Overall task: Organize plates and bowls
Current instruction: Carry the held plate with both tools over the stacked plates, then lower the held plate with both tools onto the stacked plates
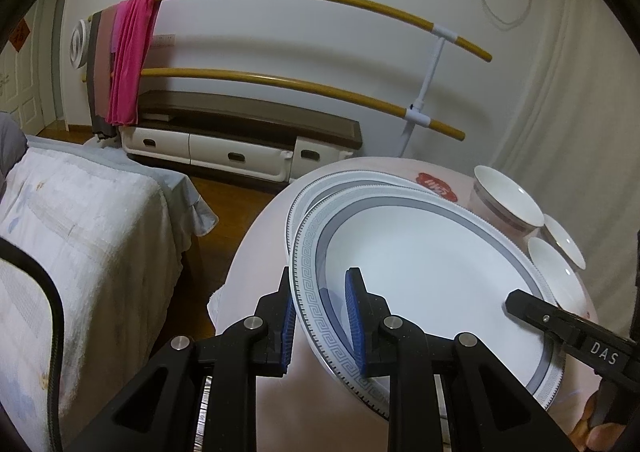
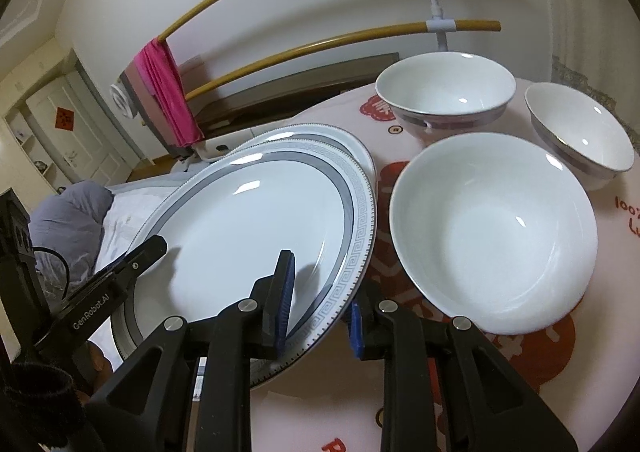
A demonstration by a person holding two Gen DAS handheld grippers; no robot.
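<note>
A white plate with a grey patterned rim [image 1: 420, 272] lies on top of a second matching plate [image 1: 340, 180] on the round table. My left gripper [image 1: 320, 316] straddles the top plate's near-left rim, one blue pad below, one above; a gap shows. My right gripper [image 2: 320, 308] straddles the same plate's [image 2: 248, 228] opposite rim and shows in the left wrist view [image 1: 560, 324]. A large plain white bowl [image 2: 492, 232] sits right of the plates. Two grey-banded bowls [image 2: 446, 92] [image 2: 580, 132] stand behind it.
The table has a pink cloth with red prints [image 2: 400, 392]. A bed [image 1: 80, 232] stands left of the table. A drying rack with a pink cloth [image 1: 132, 60] and a low cabinet [image 1: 240, 140] stand by the far wall.
</note>
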